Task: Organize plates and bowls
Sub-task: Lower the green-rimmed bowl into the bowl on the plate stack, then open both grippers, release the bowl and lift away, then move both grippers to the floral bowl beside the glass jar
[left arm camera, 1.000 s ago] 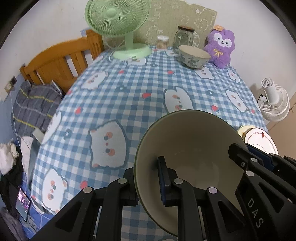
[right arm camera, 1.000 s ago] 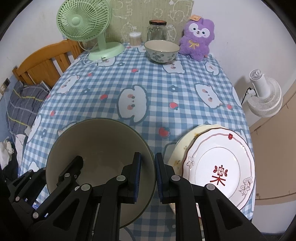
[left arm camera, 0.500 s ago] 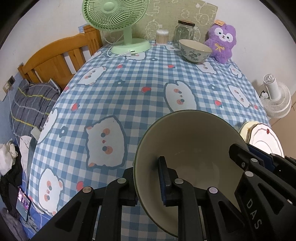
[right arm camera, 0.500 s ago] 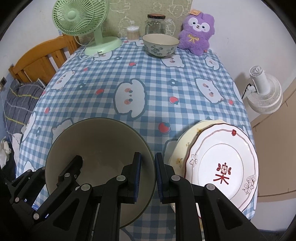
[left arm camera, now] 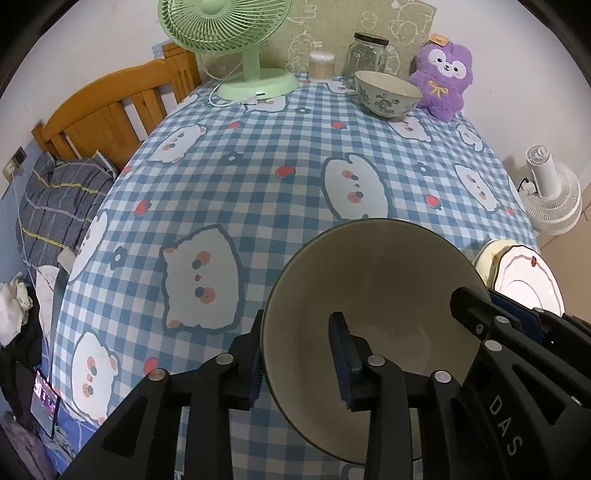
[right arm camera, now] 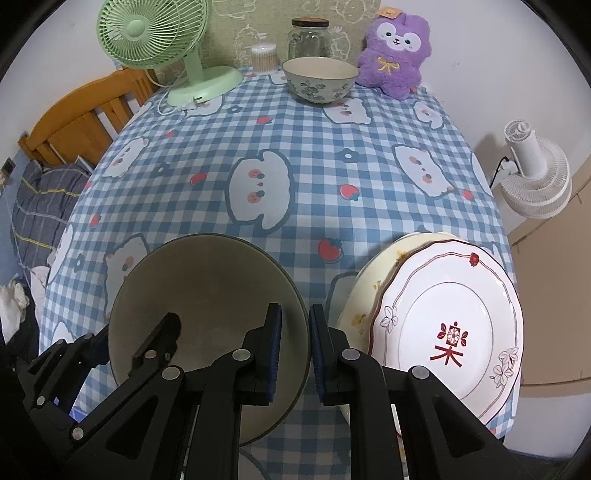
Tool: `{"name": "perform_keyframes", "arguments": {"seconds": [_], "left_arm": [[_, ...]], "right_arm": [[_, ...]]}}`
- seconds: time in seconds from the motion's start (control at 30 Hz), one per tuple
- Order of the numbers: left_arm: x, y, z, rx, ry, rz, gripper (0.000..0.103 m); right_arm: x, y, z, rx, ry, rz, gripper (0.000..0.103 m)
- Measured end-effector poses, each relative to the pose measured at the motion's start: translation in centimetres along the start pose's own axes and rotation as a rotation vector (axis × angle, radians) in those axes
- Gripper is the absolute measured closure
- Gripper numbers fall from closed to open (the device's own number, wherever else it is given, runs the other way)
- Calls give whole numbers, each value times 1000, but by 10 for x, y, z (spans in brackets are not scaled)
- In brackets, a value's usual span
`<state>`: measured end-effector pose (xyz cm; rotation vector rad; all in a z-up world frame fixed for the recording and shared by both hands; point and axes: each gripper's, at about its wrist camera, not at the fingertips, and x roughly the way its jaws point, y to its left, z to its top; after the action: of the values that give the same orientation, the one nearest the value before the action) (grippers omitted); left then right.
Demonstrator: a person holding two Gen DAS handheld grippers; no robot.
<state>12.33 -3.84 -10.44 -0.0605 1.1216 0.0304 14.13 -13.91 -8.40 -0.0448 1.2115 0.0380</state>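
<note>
A large cream bowl with a dark green rim (left arm camera: 376,280) (right arm camera: 207,295) is held off the checked tablecloth near the front edge. My left gripper (left arm camera: 299,363) is shut on its left rim, one finger inside and one outside. My right gripper (right arm camera: 295,349) is shut on its right rim in the same way. A small floral bowl (left arm camera: 388,94) (right arm camera: 319,83) stands at the far end of the table. A white plate with a red motif (right arm camera: 448,332) (left arm camera: 524,273) lies on a cream plate (right arm camera: 369,284) at the front right corner.
A green desk fan (right arm camera: 162,48), a cotton swab jar (right arm camera: 264,57), a glass jar (right arm camera: 309,35) and a purple plush toy (right arm camera: 393,55) line the far edge. A wooden bed frame (left arm camera: 107,110) is left of the table, a white floor fan (right arm camera: 533,177) to the right.
Both grippers with the bowl have moved forward over the table; the far bowl, fan and plush look nearer. Both grips are unchanged.
</note>
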Motion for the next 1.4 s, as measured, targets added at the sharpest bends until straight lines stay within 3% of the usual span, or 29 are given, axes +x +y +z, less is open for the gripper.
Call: {"name": "perform_keyframes", "arguments": {"seconds": [0.1, 0.17, 0.27, 0.3, 0.47, 0.7, 1.03, 1.4], "left_arm": [[-5, -3, 3, 11, -5, 4, 52], [-9, -4, 5, 11, -8, 2, 47], [-21, -4, 10, -5, -34, 9, 40], [-26, -3, 12, -12, -42, 12, 39], [-59, -6, 26, -32, -105, 28, 34], [-100, -14, 42, -30, -195, 28, 14], [-146, -34, 64, -9, -320, 41, 13], [-159, -58, 107, 13, -347, -10, 13]], "right_arm": [[-5, -1, 3, -21, -1, 20, 81], [-11, -1, 5, -47, -15, 50, 64], [-33, 1, 8, -89, -106, 5, 36], [-41, 1, 10, -96, -128, 0, 34], [-69, -5, 21, -80, -168, 49, 29], [-110, -14, 35, -94, -269, 104, 18], [-157, -32, 60, -80, -379, 97, 11], [-175, -58, 96, -3, -407, 40, 11]]}}
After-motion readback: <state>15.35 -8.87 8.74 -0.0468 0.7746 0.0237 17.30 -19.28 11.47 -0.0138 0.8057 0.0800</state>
